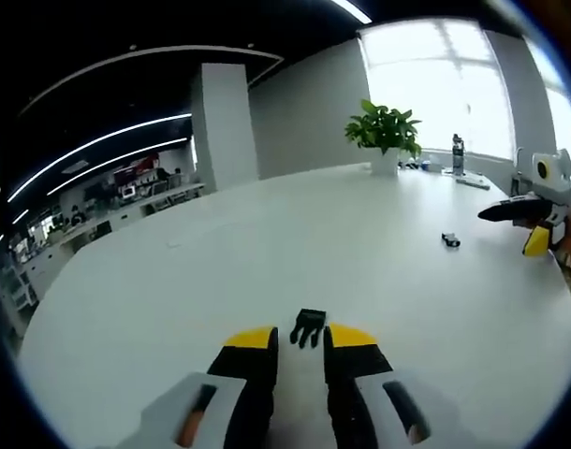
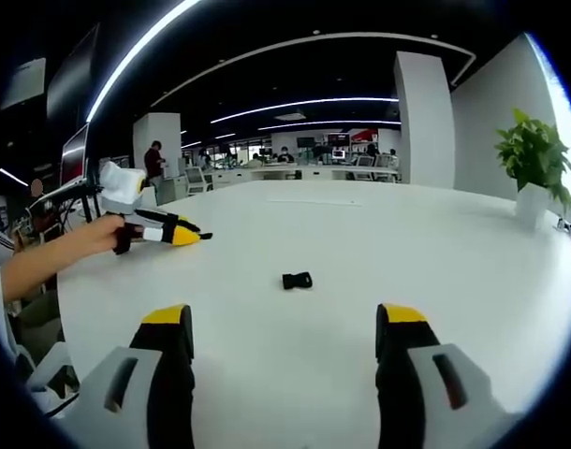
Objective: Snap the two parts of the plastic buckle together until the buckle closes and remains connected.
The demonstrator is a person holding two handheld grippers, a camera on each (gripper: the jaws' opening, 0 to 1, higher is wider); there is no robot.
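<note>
A black pronged buckle part (image 1: 309, 326) sits between the yellow-tipped jaws of my left gripper (image 1: 301, 337), which is shut on it, prongs toward the camera. In the right gripper view the left gripper (image 2: 187, 234) hangs above the white table (image 2: 360, 234), held by a hand, with a dark bit at its tip. The other black buckle part (image 2: 297, 280) lies on the table ahead of my right gripper (image 2: 284, 323), whose jaws stand wide open and apart from it. From the left gripper view this part (image 1: 450, 240) lies just left of the right gripper (image 1: 527, 223).
A potted plant (image 1: 384, 131) (image 2: 534, 159) stands at the table's far edge by bright windows, with a bottle (image 1: 458, 154) beside it. A white pillar (image 1: 225, 126) and office desks with people fill the background. A person's arm (image 2: 51, 254) reaches in from the left.
</note>
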